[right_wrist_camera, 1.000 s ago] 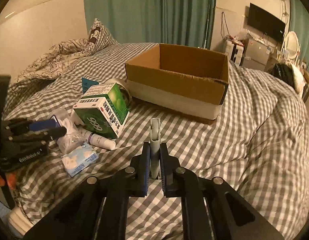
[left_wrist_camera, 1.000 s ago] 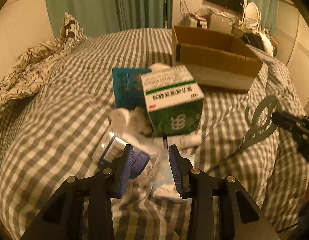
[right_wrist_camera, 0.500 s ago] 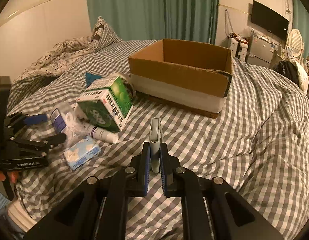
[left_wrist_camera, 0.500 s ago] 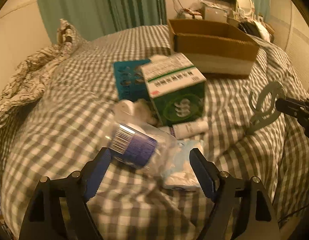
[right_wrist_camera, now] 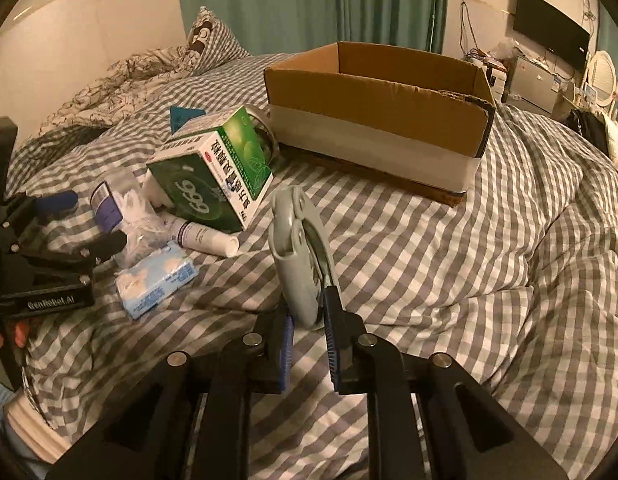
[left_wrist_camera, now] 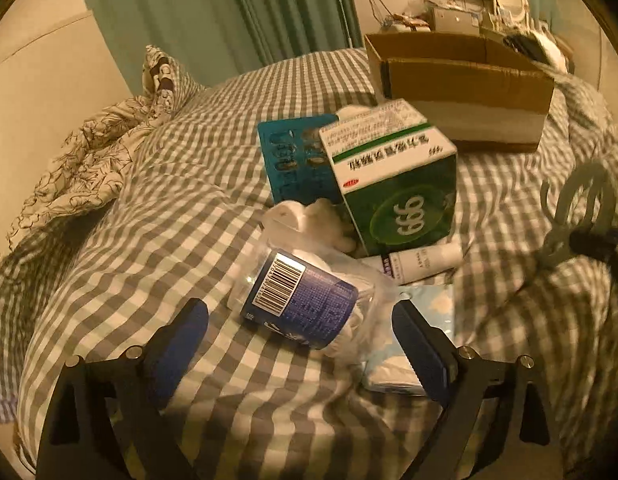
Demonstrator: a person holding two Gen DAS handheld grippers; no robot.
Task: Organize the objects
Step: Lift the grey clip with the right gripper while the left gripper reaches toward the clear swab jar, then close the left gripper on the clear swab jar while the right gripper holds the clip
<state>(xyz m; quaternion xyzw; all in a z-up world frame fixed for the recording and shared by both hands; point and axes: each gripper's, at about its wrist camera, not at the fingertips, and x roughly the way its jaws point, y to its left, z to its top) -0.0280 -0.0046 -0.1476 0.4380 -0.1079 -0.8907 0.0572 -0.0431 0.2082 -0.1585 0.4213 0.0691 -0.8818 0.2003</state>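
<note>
We hold our left gripper point(left_wrist_camera: 299, 330) low over the checked bedspread point(left_wrist_camera: 149, 208), its blue pads spread wide on either side of a clear bag with a blue-labelled bottle point(left_wrist_camera: 299, 304) inside. The bag lies between the fingers, and we cannot tell whether either pad touches it. Our right gripper point(right_wrist_camera: 309, 330) is raised above the bed and pinches the base of a grey scissor-like tool point(right_wrist_camera: 295, 248), which stands up and leans slightly left.

The left wrist view shows the bottle's barcode and a teal blister pack point(left_wrist_camera: 293, 156) leaning behind the green medicine box point(left_wrist_camera: 393, 176). The right wrist view shows most of the inside of the cardboard box point(right_wrist_camera: 379, 116), and the left gripper at the far left edge.

The pale blue tissue pack point(left_wrist_camera: 409, 344) lies just by the left gripper's right finger; a white tube point(left_wrist_camera: 423, 260) lies against the green box's base. The cardboard box sits well beyond both grippers.
</note>
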